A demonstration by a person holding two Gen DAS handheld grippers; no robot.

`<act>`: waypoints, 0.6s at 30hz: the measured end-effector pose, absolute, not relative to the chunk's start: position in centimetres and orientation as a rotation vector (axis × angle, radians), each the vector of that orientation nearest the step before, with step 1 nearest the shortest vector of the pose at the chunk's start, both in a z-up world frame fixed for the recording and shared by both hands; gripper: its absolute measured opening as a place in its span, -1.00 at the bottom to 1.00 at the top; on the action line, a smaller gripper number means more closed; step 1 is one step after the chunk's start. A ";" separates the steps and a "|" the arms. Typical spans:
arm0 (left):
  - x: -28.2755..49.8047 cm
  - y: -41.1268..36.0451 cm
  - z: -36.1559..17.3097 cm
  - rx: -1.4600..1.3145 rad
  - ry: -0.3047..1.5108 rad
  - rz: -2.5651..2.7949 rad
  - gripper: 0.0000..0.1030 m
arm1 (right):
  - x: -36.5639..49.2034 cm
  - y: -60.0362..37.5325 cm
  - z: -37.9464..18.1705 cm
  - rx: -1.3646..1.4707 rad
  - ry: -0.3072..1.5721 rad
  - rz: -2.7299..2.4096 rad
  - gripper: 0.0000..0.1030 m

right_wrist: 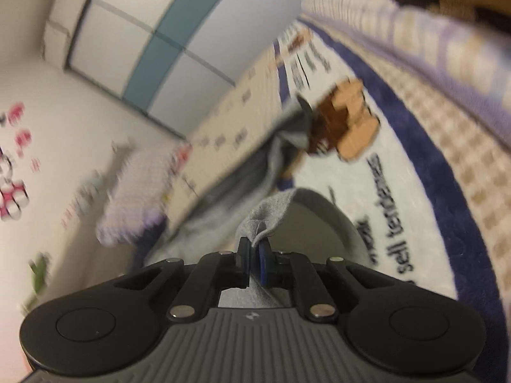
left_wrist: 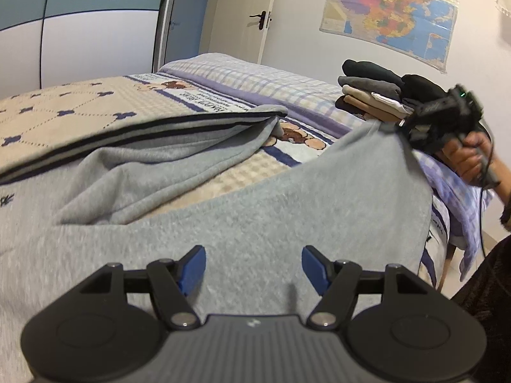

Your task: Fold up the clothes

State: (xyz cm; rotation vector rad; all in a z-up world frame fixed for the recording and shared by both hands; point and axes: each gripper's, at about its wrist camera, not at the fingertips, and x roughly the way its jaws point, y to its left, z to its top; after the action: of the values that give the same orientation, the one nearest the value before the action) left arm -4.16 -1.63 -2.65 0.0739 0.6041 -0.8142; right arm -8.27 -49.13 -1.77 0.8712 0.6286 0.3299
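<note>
A grey garment [left_wrist: 255, 191] lies spread across the bed [left_wrist: 80, 108], which carries a patterned blanket with blue crosses, bear pictures and printed text. The left gripper [left_wrist: 254, 268] hovers just above the near part of the garment; its jaws stand apart with nothing between them, and its 2 blue pads [left_wrist: 191, 269] touch no cloth. The right gripper [right_wrist: 254, 263], held in a hand [left_wrist: 472, 156] at the right side of the bed, has its jaws clamped together on 1 edge of the garment [right_wrist: 265, 217]; a small fold of grey cloth sticks up between the pads. That edge is lifted off the blanket, so the cloth rises from the bed toward the right gripper [left_wrist: 405, 124]. Another part of the garment, with a dark trim, lies folded over on the far left side. A stack of folded clothes [left_wrist: 373, 95] sits on the bed beyond the right gripper. A map [left_wrist: 392, 16] hangs on the wall behind.
</note>
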 end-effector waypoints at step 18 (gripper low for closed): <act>-3.9 -3.5 -3.0 0.112 0.558 -0.778 0.44 | -4.3 -49.2 -1.1 0.877 0.618 0.009 -0.84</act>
State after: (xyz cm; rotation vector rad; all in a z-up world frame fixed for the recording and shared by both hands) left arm -3.86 -3.54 -3.03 0.1116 0.5584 -0.7779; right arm -4.30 -49.19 -1.11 0.8770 0.6185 0.0092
